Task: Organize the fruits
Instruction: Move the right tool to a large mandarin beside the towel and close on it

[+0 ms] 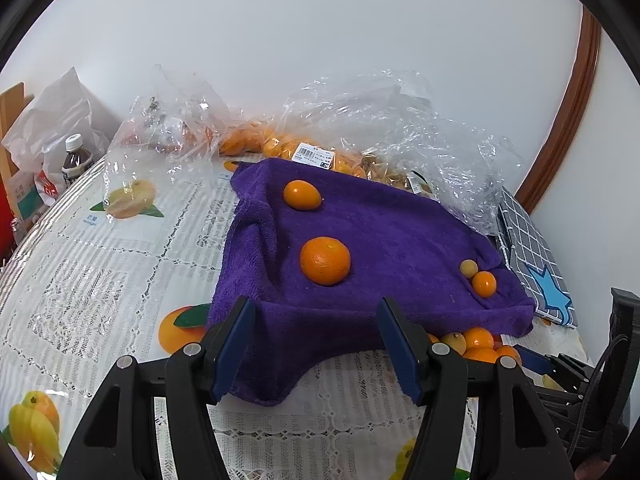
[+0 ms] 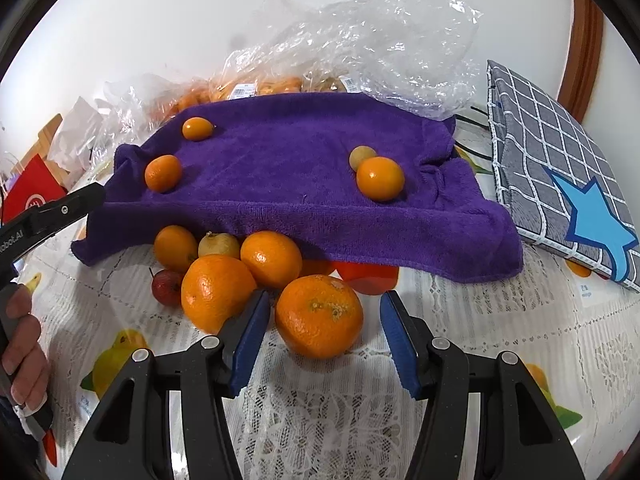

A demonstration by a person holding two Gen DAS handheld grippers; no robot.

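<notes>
- Right tongs (image 2: pixel 320 336) standing open w/ big round orange mandarin (image 2: pixel 319 316) between pads, untouched, on lace-covered desk (image 2: pixel 500 340).
- Left tongs (image 1: pixel 316 344) gaping, empty, over purple terry towel (image 1: pixel 384 220).
- Towel edge draping over fruit pile (image 2: pixel 240 264) behind; crinkled clear plastic bags (image 2: pixel 360 40) beyond.

Both grippers' fingers (image 1: pixel 240 344) (image 2: pixel 252 332) apart, angled downward, empty.

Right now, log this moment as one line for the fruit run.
left gripper: open over purple towel edge | right gripper: open around large orange, not gripped | towel: four small fruits on top
</notes>
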